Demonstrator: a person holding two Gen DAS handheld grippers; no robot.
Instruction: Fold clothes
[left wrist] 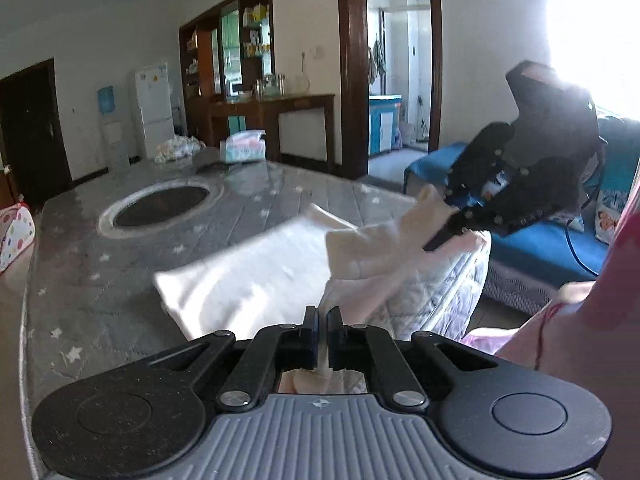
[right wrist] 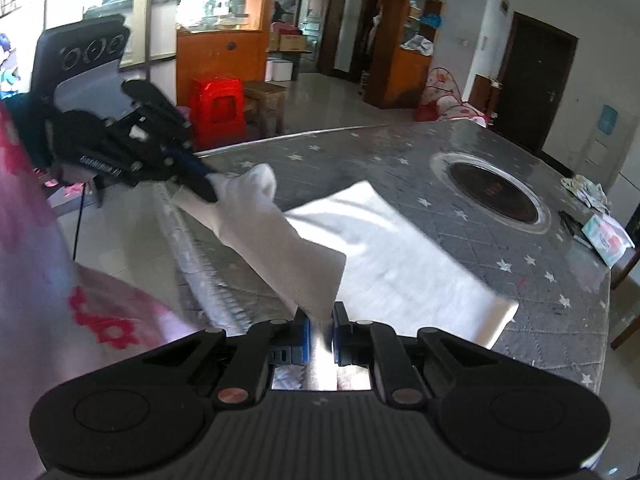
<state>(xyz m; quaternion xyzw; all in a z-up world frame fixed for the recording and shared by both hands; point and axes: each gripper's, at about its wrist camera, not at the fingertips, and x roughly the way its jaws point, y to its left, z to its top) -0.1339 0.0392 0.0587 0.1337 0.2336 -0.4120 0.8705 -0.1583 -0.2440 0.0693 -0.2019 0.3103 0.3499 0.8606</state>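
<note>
A white garment lies partly spread on the grey star-patterned table, its near edge lifted. My left gripper is shut on one corner of that edge, with cloth pinched between its jaws. My right gripper is shut on the other corner, holding it up above the table's edge. In the right wrist view the white garment stretches from my right gripper up to my left gripper, and a taut fold hangs between them. The far part still rests flat on the table.
A round dark inset sits in the table's middle. A tissue pack and crumpled cloth lie at the far end. A blue sofa stands beside the table. A person's pink sleeve is close by. Red stool stands beyond.
</note>
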